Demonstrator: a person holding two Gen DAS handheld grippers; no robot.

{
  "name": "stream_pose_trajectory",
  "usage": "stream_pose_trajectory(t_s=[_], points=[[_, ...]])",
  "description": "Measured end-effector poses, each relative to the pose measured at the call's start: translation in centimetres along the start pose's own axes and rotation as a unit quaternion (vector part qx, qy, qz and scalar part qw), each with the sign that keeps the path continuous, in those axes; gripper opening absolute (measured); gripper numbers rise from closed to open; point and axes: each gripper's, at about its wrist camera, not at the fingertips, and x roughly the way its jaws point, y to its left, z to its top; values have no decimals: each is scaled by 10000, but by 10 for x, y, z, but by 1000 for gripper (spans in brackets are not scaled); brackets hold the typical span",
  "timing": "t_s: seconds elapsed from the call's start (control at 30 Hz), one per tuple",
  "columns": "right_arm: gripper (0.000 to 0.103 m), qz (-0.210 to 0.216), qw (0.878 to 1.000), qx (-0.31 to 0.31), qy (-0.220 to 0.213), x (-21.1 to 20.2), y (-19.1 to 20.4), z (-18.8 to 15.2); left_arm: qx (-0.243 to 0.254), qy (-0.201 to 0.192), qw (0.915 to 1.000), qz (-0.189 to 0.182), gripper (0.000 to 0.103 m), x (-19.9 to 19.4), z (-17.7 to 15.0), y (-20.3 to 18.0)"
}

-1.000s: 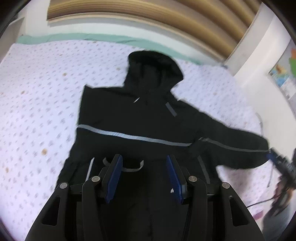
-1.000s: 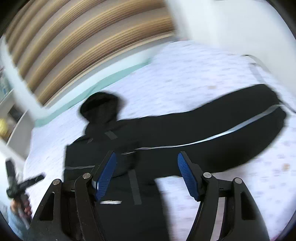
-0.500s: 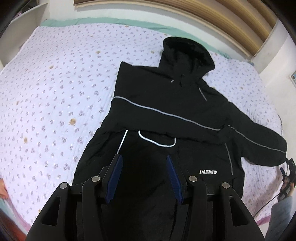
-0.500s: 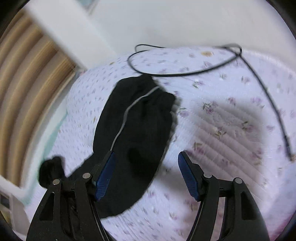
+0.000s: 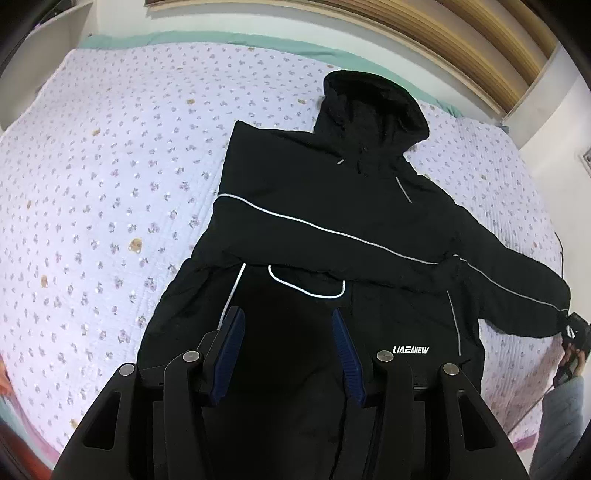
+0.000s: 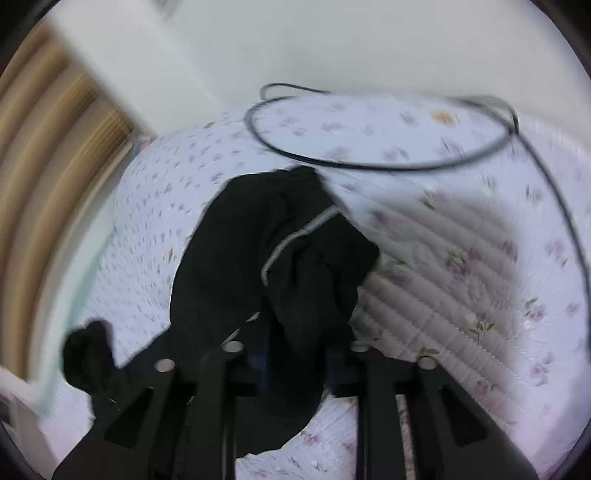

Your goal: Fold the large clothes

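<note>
A black hooded jacket [image 5: 332, 206] with thin reflective stripes lies flat on the flowered bedspread [image 5: 110, 166]. One sleeve is folded across the chest. The other sleeve [image 5: 517, 280] stretches out to the right. My left gripper [image 5: 288, 343] is open and empty above the jacket's lower front. My right gripper [image 6: 295, 354] is shut on the end of the outstretched sleeve [image 6: 280, 251], which bunches up between the jaws. It also shows small at the sleeve's cuff in the left wrist view [image 5: 574, 328].
A black cable [image 6: 369, 162] loops on the bedspread just beyond the sleeve end, near the white wall. A wooden slatted headboard [image 5: 424, 33] stands behind the hood [image 5: 369, 107]. Bare bedspread lies to the jacket's left.
My right gripper has closed on the sleeve end, which has bunched and lifted. My left gripper has held nearly still above the jacket's hem.
</note>
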Motion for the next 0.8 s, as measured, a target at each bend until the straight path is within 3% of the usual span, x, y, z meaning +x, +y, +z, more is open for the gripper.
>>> stream_pose_trajectory(t_s=[0.1,0.23,0.37,0.53,0.63,0.8], points=[[17,74,9985,-486,-235,-18,27,-5,-14,43,10000,48,50,4,1,1],[16,929,9930,-605,-402,-43,54,-12,0,33,10000,7,50,4,2,1],[16,1313,9853,-1036,-346,-53,92,-34,-25,65,10000,-29,50,8,2,2],[16,1419,9641,-2242,-134,-38,157,-89,-11,135,9999,-50,50,13,1,3],[16,1516,9577,-2422,336,-11,177,-123,1,171,9998,-46,50,16,2,4],[16,1214,9490,-2808,762,31,200,-169,-68,171,9998,-72,50,18,2,9]])
